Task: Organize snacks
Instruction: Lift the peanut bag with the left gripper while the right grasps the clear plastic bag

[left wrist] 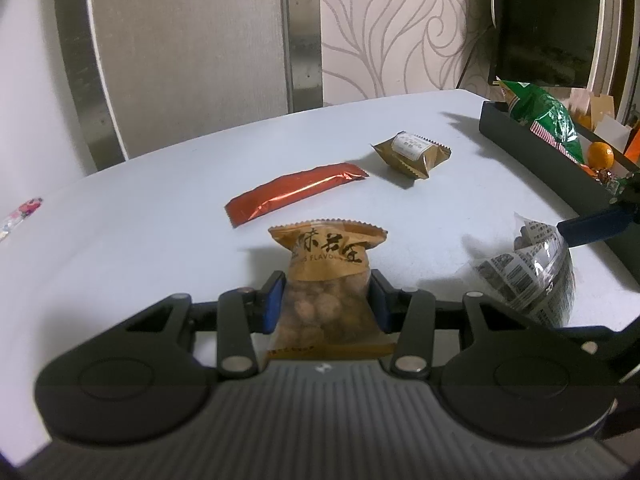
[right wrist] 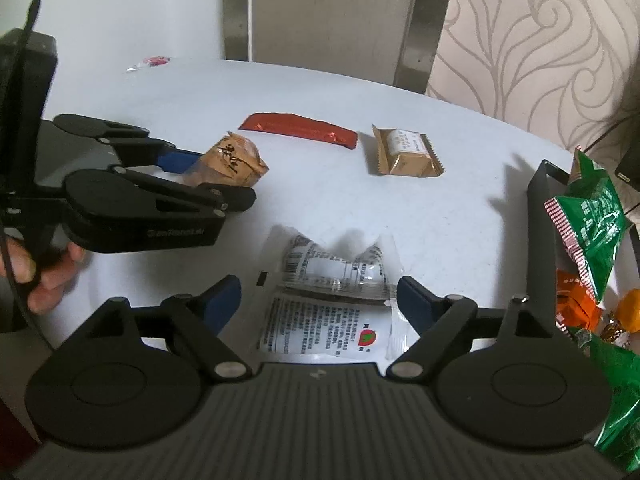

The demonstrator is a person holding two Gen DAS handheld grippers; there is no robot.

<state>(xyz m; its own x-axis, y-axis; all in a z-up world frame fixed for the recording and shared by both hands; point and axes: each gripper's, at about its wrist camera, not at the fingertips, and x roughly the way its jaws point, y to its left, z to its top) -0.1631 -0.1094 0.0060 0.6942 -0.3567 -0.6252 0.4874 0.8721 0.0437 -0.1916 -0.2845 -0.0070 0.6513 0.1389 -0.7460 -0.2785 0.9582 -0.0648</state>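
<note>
My left gripper [left wrist: 326, 296] is shut on an orange-brown peanut packet [left wrist: 328, 280], holding it just above the white table [left wrist: 140, 240]; it also shows in the right wrist view [right wrist: 230, 162]. My right gripper [right wrist: 320, 300] is open, its fingers on either side of a clear and white printed packet [right wrist: 332, 304], which also shows in the left wrist view [left wrist: 528, 272]. A red bar wrapper [left wrist: 292, 192] and a gold wrapped snack [left wrist: 412, 154] lie further back. A black tray [left wrist: 532, 148] at the right holds a green bag [left wrist: 548, 120] and orange snacks.
A small pink floral candy [left wrist: 20, 214] lies at the table's far left edge. Chair backs [left wrist: 180, 48] stand behind the table. A dark screen [left wrist: 544, 24] stands behind the tray. The person's hand [right wrist: 44, 272] holds the left gripper.
</note>
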